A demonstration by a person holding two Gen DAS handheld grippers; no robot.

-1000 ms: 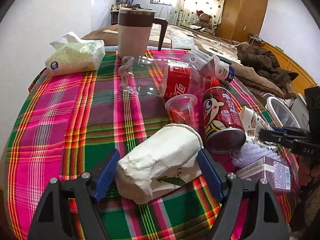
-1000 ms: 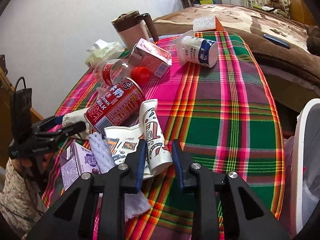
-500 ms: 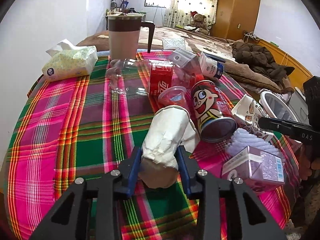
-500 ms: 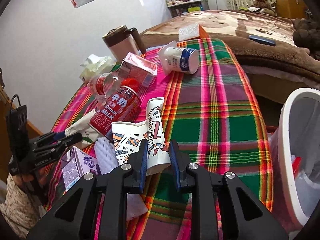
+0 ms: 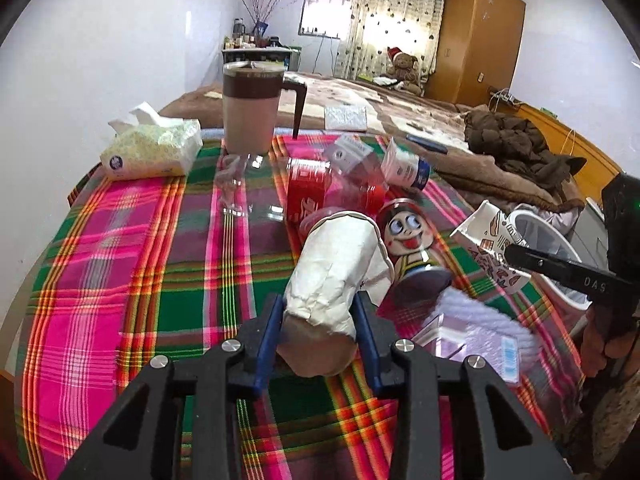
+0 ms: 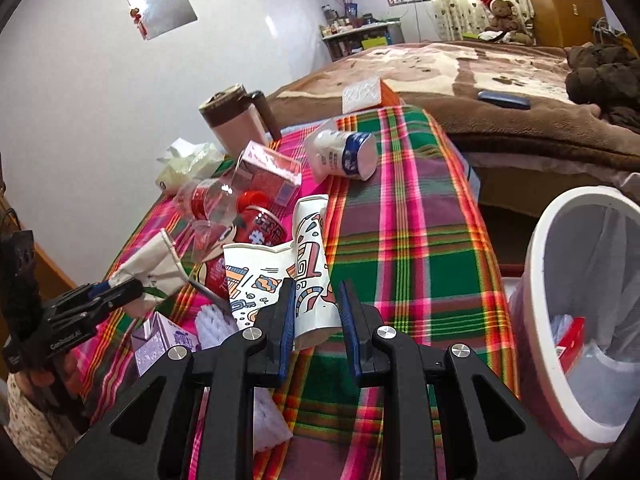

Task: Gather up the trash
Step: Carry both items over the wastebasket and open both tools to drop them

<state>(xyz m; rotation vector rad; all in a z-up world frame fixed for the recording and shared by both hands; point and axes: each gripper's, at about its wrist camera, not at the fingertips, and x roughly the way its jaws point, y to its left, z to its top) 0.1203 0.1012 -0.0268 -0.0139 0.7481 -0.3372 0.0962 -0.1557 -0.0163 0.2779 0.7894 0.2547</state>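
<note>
Two grips hold: my left gripper (image 5: pixel 320 328) is clamped on a crushed white paper cup (image 5: pixel 336 268), my right gripper (image 6: pixel 316 312) pinches a patterned paper cup (image 6: pixel 310 264). Both cups sit amid the litter pile on the plaid tablecloth (image 6: pixel 412 248). Bare cloth lies rightward, ending just beside the white bin (image 6: pixel 548 280).

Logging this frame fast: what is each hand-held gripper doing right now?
Left hand-held gripper: shut on the crumpled white paper cup.
Right hand-held gripper: shut on the patterned paper cup.
</note>
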